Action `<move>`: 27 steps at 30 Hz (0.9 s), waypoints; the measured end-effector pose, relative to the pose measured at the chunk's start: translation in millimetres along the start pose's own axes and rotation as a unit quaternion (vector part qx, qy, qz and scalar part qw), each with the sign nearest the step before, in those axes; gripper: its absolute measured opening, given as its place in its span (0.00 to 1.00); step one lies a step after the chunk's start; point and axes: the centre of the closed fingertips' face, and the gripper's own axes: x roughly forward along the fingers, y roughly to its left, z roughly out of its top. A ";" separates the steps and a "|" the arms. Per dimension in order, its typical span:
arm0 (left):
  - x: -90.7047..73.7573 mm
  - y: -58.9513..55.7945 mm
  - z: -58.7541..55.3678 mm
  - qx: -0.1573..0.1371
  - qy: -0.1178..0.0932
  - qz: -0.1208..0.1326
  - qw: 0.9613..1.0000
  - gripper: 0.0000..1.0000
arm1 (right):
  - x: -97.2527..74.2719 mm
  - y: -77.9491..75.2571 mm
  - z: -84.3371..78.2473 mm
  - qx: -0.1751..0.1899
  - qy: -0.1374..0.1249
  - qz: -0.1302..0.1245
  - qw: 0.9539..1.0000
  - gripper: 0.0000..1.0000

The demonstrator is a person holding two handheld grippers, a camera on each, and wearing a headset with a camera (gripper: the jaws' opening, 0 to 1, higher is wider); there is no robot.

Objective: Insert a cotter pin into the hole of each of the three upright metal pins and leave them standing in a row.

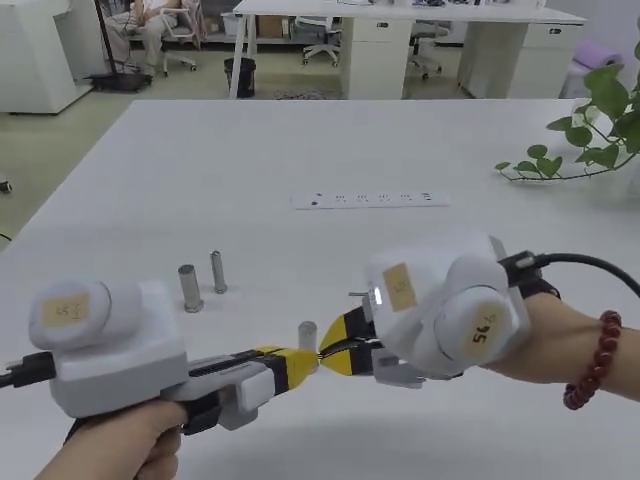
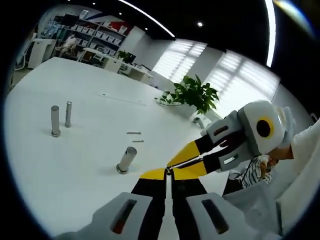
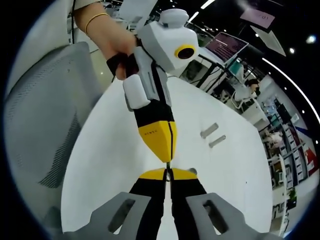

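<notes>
In the head view, my left claw (image 1: 311,362) comes in from the bottom left. My right claw (image 1: 326,358) comes in from the right. Their yellow tips meet nose to nose, just in front of the lone pin (image 1: 308,333). Both claws are squeezed tight. The lone pin is short, grey and shiny, and it stands up on the white table (image 1: 330,150). To the left of the lone pin, well apart from it, stand a thick pin (image 1: 188,288) and a slim pin (image 1: 217,272), close side by side. Both are grey metal. The thick one has a wider foot.

In the left gripper view, my left claw (image 2: 168,172) is clenched. The right claw (image 2: 176,163) touches its tip from the right. The lone pin (image 2: 126,160) is just to the left of the tips. It has a flat round top and a wider foot. Past the lone pin lie two tiny cotter pins (image 2: 133,133), thin and pale, flat on the table.

In the right gripper view, my right claw (image 3: 168,172) is clenched too. The left claw (image 3: 167,158) points down at it. A thin dark sliver (image 3: 168,164) sits between the two tips. I cannot tell what it is or which claw grips it. The lone pin (image 3: 192,171) peeks out just beside the tips.
</notes>
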 end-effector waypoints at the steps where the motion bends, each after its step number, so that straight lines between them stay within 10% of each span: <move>1: -0.1 -0.3 -0.1 0.002 0.000 0.000 1.000 0.00 | -0.2 0.0 -0.5 0.004 -0.001 0.002 1.000 0.04; 13: -4.6 6.9 -2.0 0.069 0.011 0.005 0.998 0.00 | -7.6 5.5 -7.9 0.163 -0.053 0.045 0.984 0.10; 19: -7.4 5.4 -7.2 0.104 0.025 -0.007 0.994 0.00 | -11.4 10.6 -12.4 0.221 -0.075 0.075 0.970 0.13; 27: -10.1 -1.8 -9.8 0.128 0.031 -0.030 0.991 0.00 | -16.4 19.5 -8.5 0.297 -0.123 0.123 0.939 0.17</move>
